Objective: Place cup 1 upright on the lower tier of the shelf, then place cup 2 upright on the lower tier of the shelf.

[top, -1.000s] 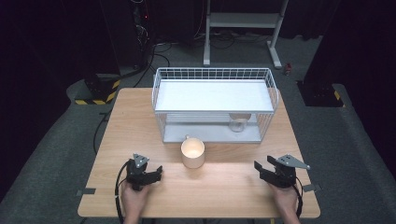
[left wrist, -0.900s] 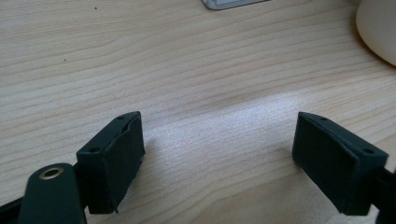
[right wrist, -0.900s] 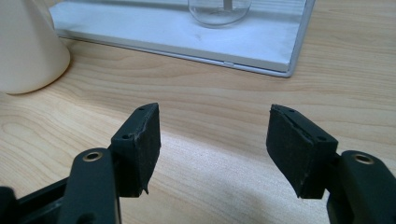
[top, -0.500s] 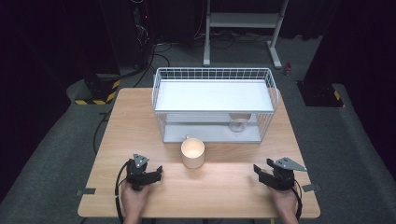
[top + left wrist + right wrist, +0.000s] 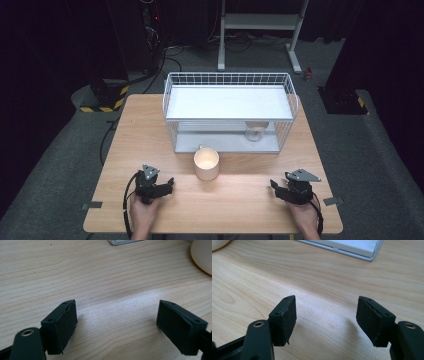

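A cream mug [image 5: 206,163] stands on the wooden table [image 5: 240,210] in front of a white wire rack [image 5: 230,112]. A second cup [image 5: 256,131] sits on the rack's lower shelf at the right. My left gripper [image 5: 169,184] rests near the front left and points toward the mug, its jaws open over bare wood [image 5: 117,315]. The mug's edge [image 5: 202,255] shows at the upper right of the left gripper view. My right gripper [image 5: 275,187] lies at the front right, open with nothing between its jaws [image 5: 325,312], which have just been opening.
The rack's white base [image 5: 352,246] lies ahead of the right gripper, and the mug's rim [image 5: 218,243] is at that view's top left. Black cables trail off the table's left side. Dark floor, a yellow-striped block [image 5: 102,97] and a stand's legs lie beyond.
The right gripper has edged slightly toward the front edge of the table. The left gripper, the mug and the rack have not moved.
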{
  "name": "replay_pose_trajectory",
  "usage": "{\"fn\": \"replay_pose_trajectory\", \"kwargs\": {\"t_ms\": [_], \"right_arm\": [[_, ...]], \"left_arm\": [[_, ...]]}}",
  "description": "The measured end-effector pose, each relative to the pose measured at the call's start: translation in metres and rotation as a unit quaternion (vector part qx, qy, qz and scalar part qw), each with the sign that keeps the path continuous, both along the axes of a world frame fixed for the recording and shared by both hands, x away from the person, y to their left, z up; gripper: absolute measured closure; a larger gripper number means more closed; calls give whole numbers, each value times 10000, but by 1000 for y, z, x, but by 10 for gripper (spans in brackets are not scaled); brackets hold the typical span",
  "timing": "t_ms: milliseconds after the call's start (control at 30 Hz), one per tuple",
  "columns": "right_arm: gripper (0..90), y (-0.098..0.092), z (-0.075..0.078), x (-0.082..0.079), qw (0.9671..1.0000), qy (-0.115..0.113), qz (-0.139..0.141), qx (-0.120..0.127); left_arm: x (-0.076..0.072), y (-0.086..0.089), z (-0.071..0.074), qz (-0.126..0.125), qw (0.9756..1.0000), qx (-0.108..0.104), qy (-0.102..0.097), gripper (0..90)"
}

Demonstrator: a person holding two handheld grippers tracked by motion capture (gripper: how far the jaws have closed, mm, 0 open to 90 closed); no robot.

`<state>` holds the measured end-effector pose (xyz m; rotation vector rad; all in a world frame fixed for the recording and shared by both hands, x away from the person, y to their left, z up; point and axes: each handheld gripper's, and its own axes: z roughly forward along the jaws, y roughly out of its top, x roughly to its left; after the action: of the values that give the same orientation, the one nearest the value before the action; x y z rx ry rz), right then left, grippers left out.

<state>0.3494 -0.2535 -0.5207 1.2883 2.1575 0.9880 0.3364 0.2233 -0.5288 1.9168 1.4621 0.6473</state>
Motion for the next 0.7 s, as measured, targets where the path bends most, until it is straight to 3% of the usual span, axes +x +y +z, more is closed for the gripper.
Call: {"fn": "replay_pose_trajectory", "kwargs": {"t_ms": [367, 500, 600, 700], "right_arm": [[309, 5, -2, 3, 9992, 9, 109, -389], [277, 1, -3, 8, 9996, 234, 64, -135], [273, 1, -3, 8, 9996, 236, 30, -156], [270, 1, -3, 8, 9996, 230, 26, -161]], "left_arm": [[-2, 0, 0, 26, 10000, -33, 21, 164], [-2, 0, 2, -15, 9999, 28, 113, 152], [-2, 0, 3, -105, 9998, 7, 154, 150], [-5, -2, 5, -181, 9998, -110, 51, 144]]}}
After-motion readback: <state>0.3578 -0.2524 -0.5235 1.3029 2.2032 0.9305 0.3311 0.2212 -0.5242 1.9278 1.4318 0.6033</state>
